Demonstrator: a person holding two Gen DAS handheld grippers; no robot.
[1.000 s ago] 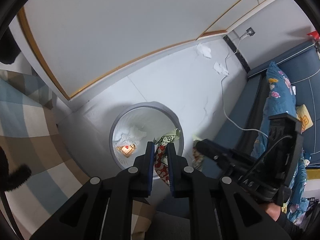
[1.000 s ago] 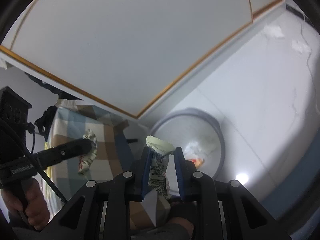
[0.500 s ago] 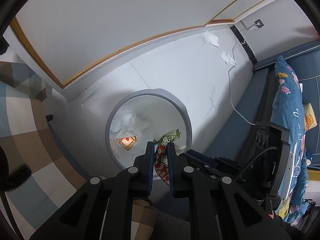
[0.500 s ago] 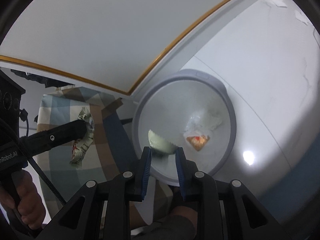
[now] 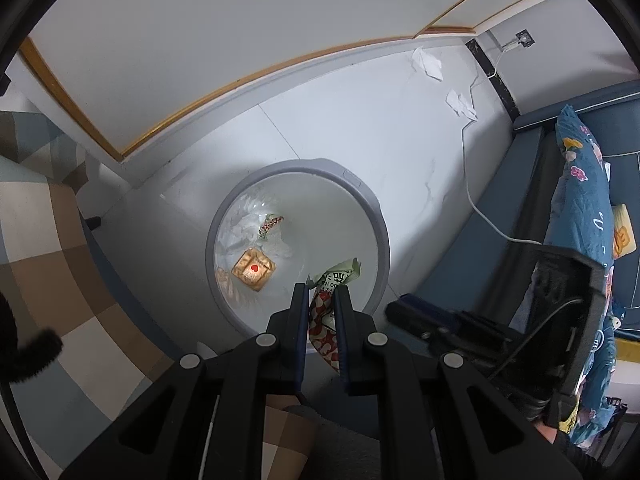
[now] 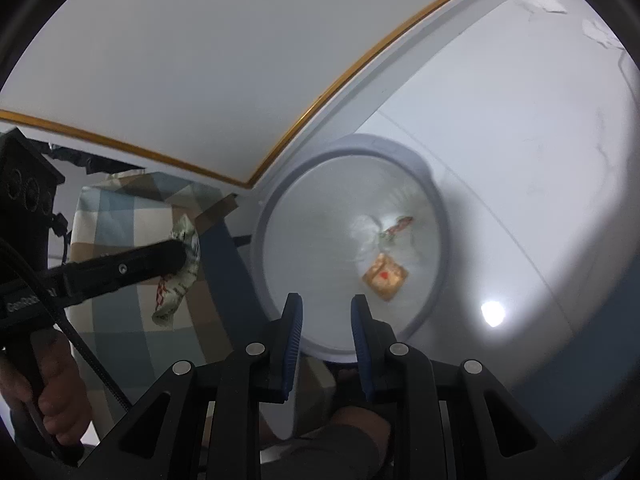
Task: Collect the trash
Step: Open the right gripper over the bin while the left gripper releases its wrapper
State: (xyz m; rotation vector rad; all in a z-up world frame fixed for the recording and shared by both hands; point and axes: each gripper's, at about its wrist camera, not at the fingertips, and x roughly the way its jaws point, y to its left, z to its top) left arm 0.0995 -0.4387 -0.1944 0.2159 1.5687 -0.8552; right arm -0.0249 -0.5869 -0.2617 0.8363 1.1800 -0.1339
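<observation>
Grey-rimmed bin [image 5: 372,208] sits below both grippers, the left gripper [image 5: 320,300] clamped on a red-and-green wrapper [image 5: 326,308], the right gripper [image 6: 325,312] parted and empty.

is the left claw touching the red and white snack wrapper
Touching. In the left wrist view, the left claw has its blue pads pressed on both sides of the crumpled red and white snack wrapper, above the grey round bin.

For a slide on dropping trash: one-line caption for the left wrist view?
Left gripper shut on a red-and-green snack wrapper over the grey bin, with discarded wrappers and tissue already inside.
</observation>
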